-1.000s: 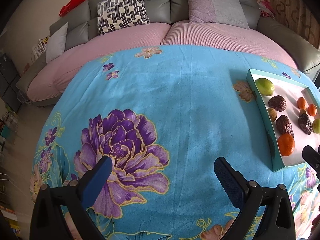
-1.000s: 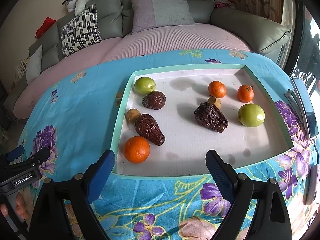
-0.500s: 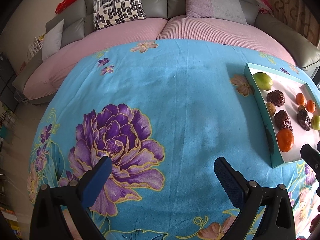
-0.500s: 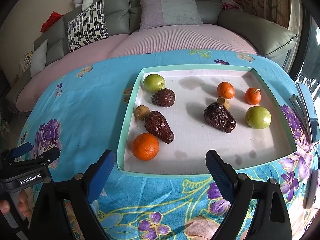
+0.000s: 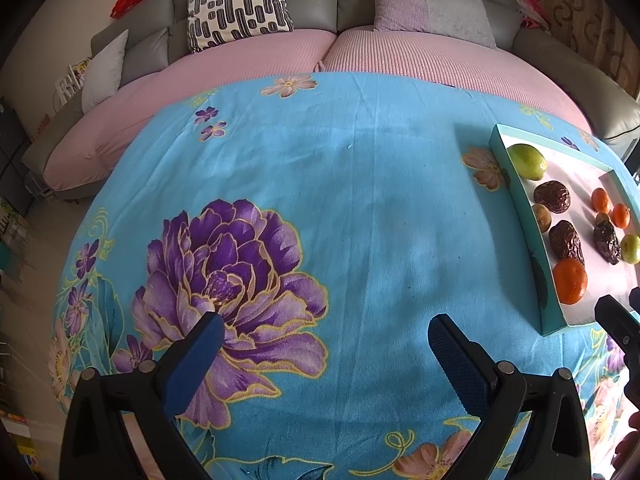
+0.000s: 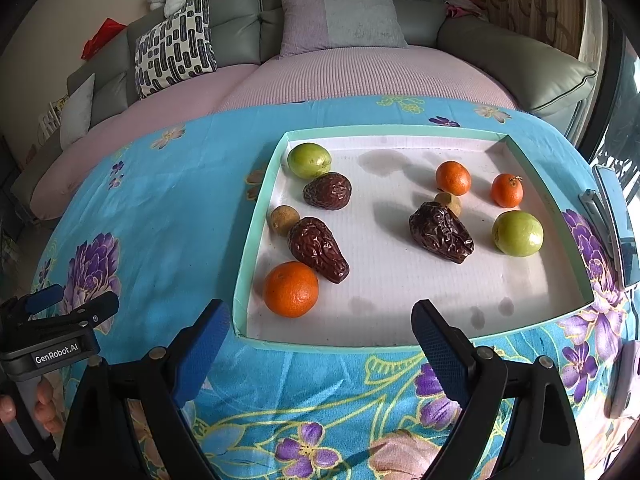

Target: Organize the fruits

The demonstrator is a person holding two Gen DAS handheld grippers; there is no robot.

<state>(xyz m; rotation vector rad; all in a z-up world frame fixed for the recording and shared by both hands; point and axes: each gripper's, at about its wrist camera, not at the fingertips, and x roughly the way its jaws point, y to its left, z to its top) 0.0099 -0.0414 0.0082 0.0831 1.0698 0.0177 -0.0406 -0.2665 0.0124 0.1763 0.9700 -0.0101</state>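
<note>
Shifted nearer the tray in the right wrist view, with the large orange lower than a second before. Held right tongs wide and empty just short of the tray's near rim. Kept left tongs wide and empty over the floral tablecloth on the table. Left dates, oranges and green fruits scattered in the tray.

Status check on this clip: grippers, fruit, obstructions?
Left gripper open, empty, over bare cloth. Right gripper open, empty, at tray near edge. Nearest: big orange. Nothing blocking.
</note>
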